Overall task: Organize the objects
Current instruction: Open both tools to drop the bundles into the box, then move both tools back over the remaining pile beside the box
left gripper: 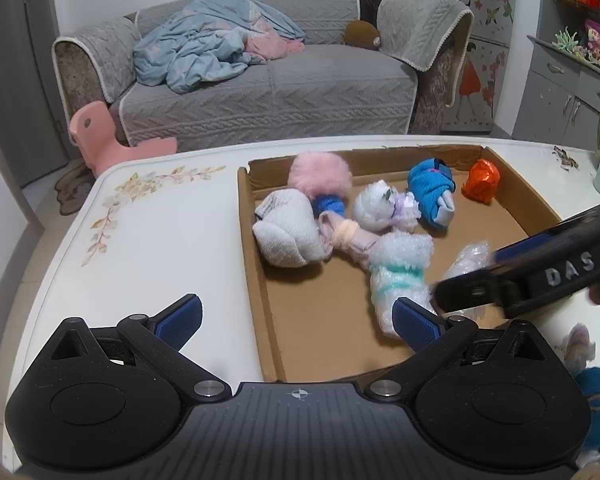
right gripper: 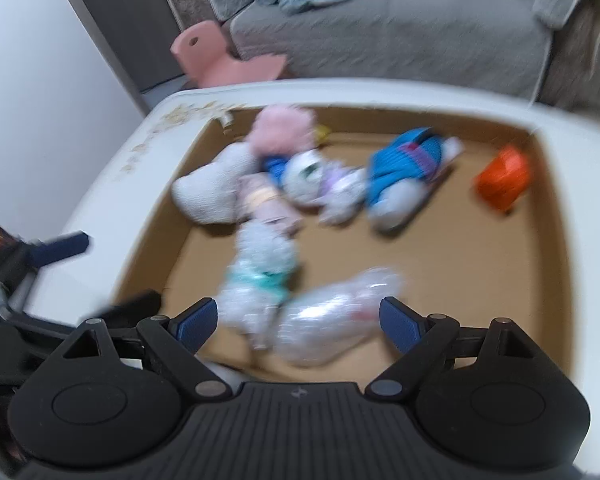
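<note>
My left camera looking down across the table (left gripper: 148,240), my right one closer, tilted steeper, both sharing the cardboard box (left gripper: 256,276).

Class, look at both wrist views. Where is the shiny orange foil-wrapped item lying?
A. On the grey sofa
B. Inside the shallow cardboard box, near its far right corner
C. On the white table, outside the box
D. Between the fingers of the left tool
B: the shiny orange foil-wrapped item sits on the floor of the shallow cardboard box near the far right corner, apart from the rolled socks.
</note>
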`<move>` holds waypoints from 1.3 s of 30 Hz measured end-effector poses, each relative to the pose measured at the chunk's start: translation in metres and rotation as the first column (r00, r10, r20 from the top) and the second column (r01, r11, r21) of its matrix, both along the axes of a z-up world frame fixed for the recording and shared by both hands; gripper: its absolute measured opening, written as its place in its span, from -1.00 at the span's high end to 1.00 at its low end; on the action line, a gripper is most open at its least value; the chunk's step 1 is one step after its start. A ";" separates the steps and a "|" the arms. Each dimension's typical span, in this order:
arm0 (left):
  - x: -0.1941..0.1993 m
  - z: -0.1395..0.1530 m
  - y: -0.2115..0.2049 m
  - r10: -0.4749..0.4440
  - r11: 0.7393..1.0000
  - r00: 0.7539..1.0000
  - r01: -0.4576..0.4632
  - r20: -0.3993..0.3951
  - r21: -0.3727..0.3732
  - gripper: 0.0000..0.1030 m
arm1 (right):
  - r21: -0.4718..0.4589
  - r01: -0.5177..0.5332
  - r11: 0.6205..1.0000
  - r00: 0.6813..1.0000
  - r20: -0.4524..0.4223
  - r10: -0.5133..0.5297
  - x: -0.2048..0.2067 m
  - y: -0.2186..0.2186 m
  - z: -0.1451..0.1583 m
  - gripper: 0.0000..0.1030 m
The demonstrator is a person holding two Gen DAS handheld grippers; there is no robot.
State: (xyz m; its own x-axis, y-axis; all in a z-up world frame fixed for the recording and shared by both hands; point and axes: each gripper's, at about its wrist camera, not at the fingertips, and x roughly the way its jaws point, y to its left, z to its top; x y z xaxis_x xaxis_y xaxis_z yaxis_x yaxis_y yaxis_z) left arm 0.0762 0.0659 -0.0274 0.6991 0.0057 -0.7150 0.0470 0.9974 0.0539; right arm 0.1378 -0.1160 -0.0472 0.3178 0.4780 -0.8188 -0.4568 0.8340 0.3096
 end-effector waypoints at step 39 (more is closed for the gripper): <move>-0.024 0.018 -0.019 0.048 0.998 0.997 -0.050 -0.061 -0.030 -0.99 | -0.069 -0.127 0.989 0.969 0.203 0.139 -0.037 -0.011 0.037 -0.70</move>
